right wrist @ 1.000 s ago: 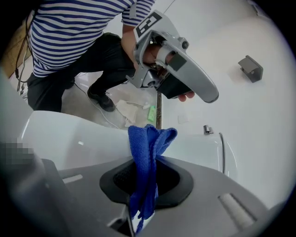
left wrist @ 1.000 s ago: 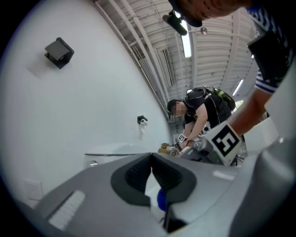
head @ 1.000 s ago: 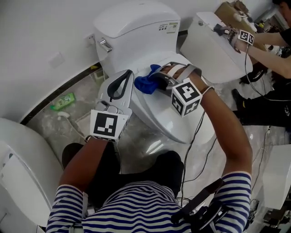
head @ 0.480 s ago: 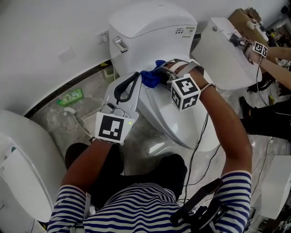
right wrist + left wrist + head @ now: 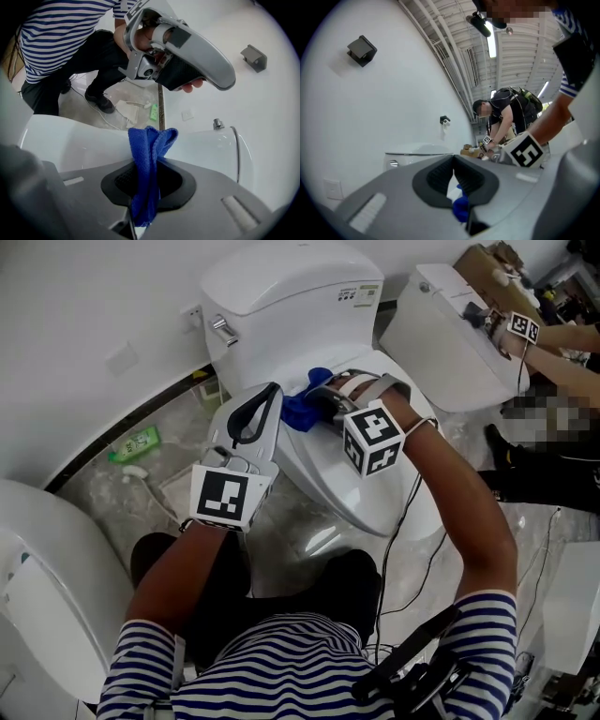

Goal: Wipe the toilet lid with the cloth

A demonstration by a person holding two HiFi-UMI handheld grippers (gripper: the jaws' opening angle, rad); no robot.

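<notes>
My right gripper [image 5: 321,401] pinches the blue cloth [image 5: 302,405] between its 2 jaws at the back end of the toilet lid [image 5: 349,495], just in front of the tank [image 5: 291,287]. In the right gripper view, the folded cloth [image 5: 148,157] fills the gap of the right gripper [image 5: 146,183] and stands up past the jaw tips, with the white lid [image 5: 70,140] directly beyond it.

My left gripper [image 5: 266,396] hovers just to the left of the cloth with its jaws pressed together and nothing held. In the left gripper view, the pads of the left gripper [image 5: 453,161] meet at the tips, and a bit of the blue cloth [image 5: 461,208] shows through the slit below them. I cannot tell whether this gripper touches the cloth.

Beyond the left gripper's tips, a chrome flush lever [image 5: 222,331] sits on the tank's side. A green bottle [image 5: 131,446] lies on the floor, well to the left of both grippers. To the right of my right gripper stands a 2nd toilet [image 5: 441,334], where another person [image 5: 501,117] bends over it.
</notes>
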